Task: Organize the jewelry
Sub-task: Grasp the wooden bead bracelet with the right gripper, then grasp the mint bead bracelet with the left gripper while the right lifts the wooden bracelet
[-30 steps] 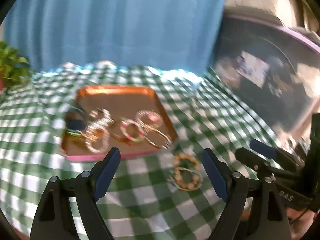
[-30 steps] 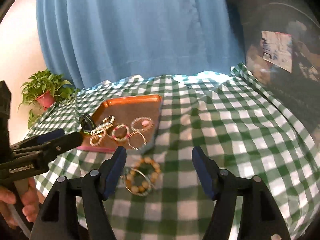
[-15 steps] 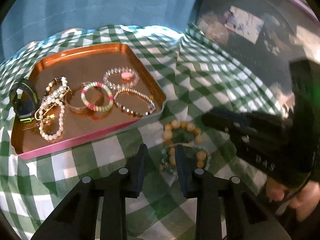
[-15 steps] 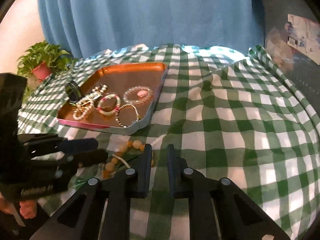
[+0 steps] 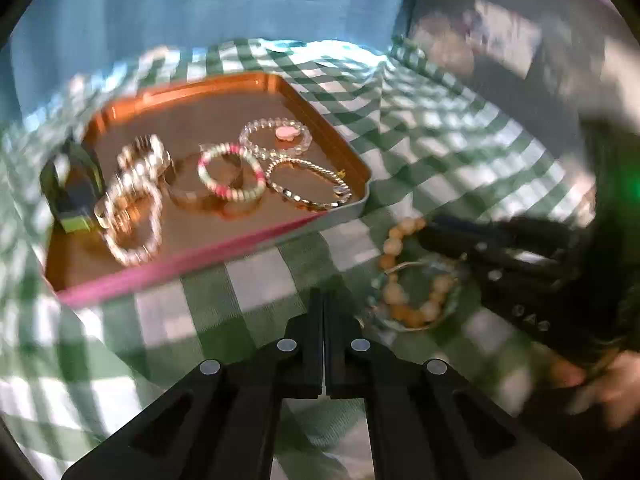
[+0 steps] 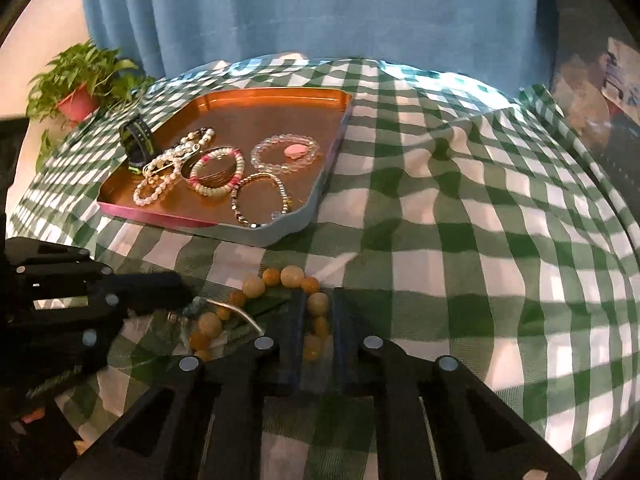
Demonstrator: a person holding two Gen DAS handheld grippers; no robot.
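Note:
An orange bead bracelet [image 6: 294, 278] lies on the green checked cloth in front of the copper tray [image 6: 256, 104], with a thin silver bangle [image 6: 236, 310] across it. My right gripper [image 6: 316, 312] is shut on the bracelet's right side, beads between its fingers. My left gripper [image 5: 323, 300] is shut and empty, on the cloth just left of the bracelet [image 5: 400, 292]; it shows in the right wrist view [image 6: 160, 282] touching the pile's left edge. The tray [image 5: 328, 136] holds several bracelets and a dark watch [image 5: 72, 188].
A potted plant [image 6: 80, 84] stands at the table's far left corner. A blue curtain [image 6: 320, 12] hangs behind the table. The cloth [image 6: 480, 240] is wrinkled to the right of the tray.
Both grippers have closed from wide open and come down to the cloth. The right one has closed around the orange bead bracelet; the left has closed empty beside it.

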